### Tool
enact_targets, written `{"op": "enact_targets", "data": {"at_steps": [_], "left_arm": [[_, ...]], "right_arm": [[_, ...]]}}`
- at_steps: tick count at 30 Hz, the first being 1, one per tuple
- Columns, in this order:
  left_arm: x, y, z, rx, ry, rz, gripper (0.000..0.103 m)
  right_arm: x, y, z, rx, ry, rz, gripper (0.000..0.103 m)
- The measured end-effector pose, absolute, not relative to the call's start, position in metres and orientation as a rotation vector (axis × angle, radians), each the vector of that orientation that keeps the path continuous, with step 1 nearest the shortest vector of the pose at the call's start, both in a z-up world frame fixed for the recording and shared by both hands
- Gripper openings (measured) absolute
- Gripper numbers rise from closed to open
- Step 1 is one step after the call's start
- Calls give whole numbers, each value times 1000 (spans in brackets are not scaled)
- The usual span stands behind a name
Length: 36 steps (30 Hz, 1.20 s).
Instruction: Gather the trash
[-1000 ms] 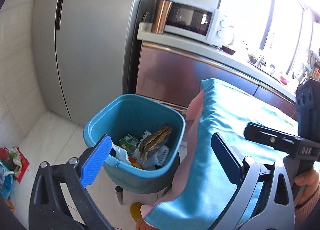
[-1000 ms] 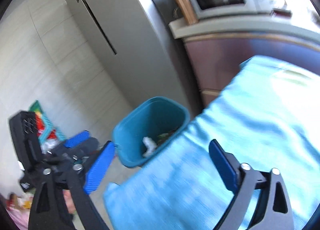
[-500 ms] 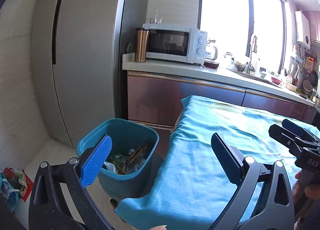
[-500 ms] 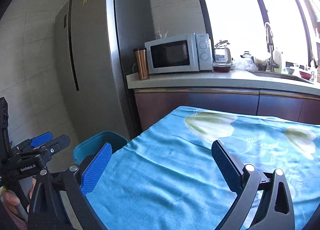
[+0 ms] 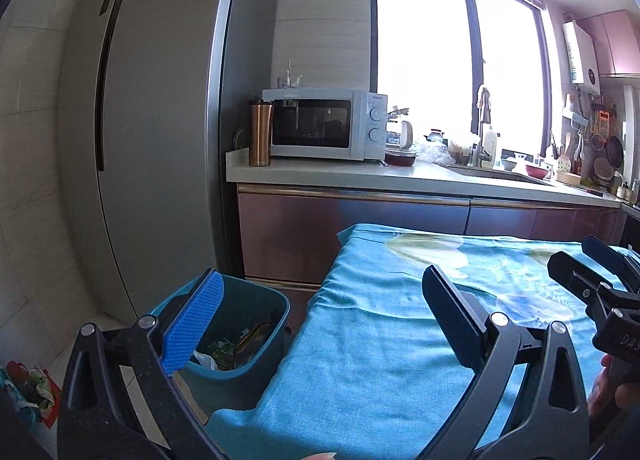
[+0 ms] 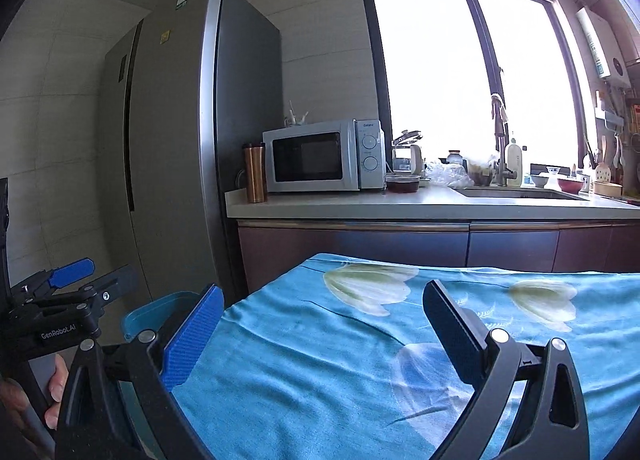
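A teal trash bin (image 5: 256,324) stands on the floor at the table's left end, with wrappers and crumpled paper (image 5: 236,348) inside. Its rim also shows in the right wrist view (image 6: 156,312). My left gripper (image 5: 320,324) is open and empty, held above the table's left edge beside the bin. My right gripper (image 6: 320,328) is open and empty above the blue flowered tablecloth (image 6: 360,360). The left gripper shows at the left of the right wrist view (image 6: 68,284); the right one shows at the right of the left wrist view (image 5: 592,268).
A steel fridge (image 5: 160,140) stands behind the bin. A counter (image 5: 400,176) holds a microwave (image 5: 320,124), a copper tumbler (image 5: 260,132), a sink and dishes. Red and green litter (image 5: 28,384) lies on the floor at far left.
Both grippers have lifted and tilted up from looking down at the bin to looking level across the table at the counter. The hand that held up the tablecloth edge is gone; the cloth lies flat.
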<state>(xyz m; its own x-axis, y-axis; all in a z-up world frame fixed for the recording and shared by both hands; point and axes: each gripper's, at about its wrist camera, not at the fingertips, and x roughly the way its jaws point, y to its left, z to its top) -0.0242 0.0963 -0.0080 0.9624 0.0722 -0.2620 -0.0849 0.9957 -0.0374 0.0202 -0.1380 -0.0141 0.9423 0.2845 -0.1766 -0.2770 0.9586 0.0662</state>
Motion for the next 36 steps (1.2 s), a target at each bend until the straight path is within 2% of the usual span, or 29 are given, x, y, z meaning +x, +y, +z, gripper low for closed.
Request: {"op": "enact_targets", "data": {"at_steps": [36], "left_arm": [[-41, 80, -6, -19, 178, 102, 98]], "right_arm": [[-9, -155, -10, 44, 118, 227, 97]]}}
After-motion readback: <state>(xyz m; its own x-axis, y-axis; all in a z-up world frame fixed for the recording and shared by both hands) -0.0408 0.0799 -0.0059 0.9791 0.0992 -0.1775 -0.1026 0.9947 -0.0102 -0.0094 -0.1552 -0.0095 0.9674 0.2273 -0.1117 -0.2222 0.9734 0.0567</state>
